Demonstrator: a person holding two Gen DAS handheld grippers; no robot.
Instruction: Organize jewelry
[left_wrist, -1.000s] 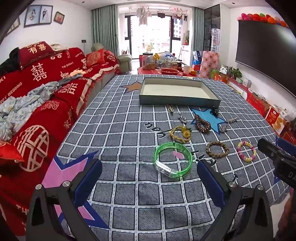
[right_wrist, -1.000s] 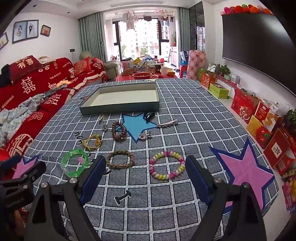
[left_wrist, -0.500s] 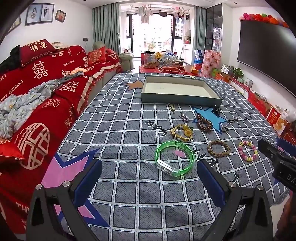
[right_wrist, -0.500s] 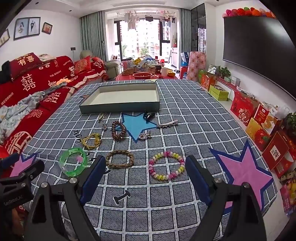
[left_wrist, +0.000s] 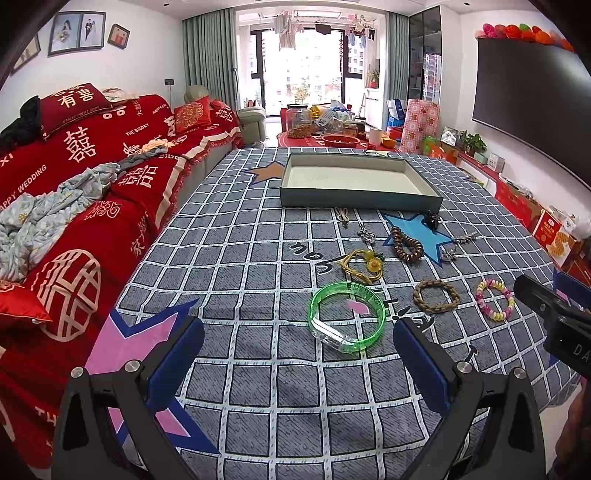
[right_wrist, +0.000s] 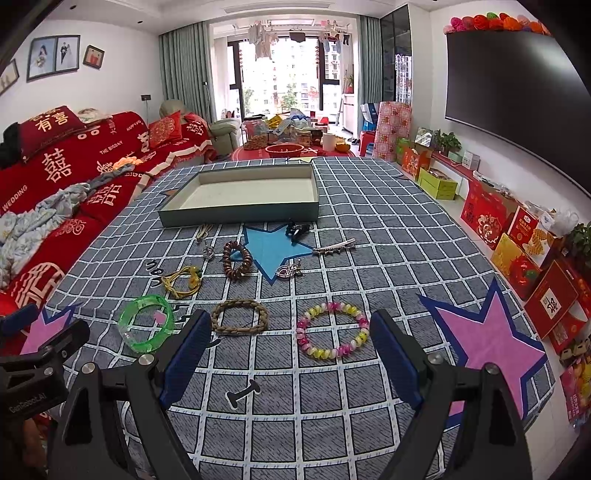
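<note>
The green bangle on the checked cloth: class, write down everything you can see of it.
The green bangle is a translucent, plastic-looking ring with faint lettering on its band and one clear, thicker section on its near side. It lies flat on the checked cloth, a pink patch of the print showing through its middle. Nothing else touches it: the yellow cord bracelet lies just beyond it, the braided brown bracelet to its right. Both open grippers are short of it.

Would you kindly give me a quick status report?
Left gripper and right gripper open, empty. Jewelry on cloth, green bangle and beaded bracelet nearest. Tray empty. Nothing in the way.
</note>
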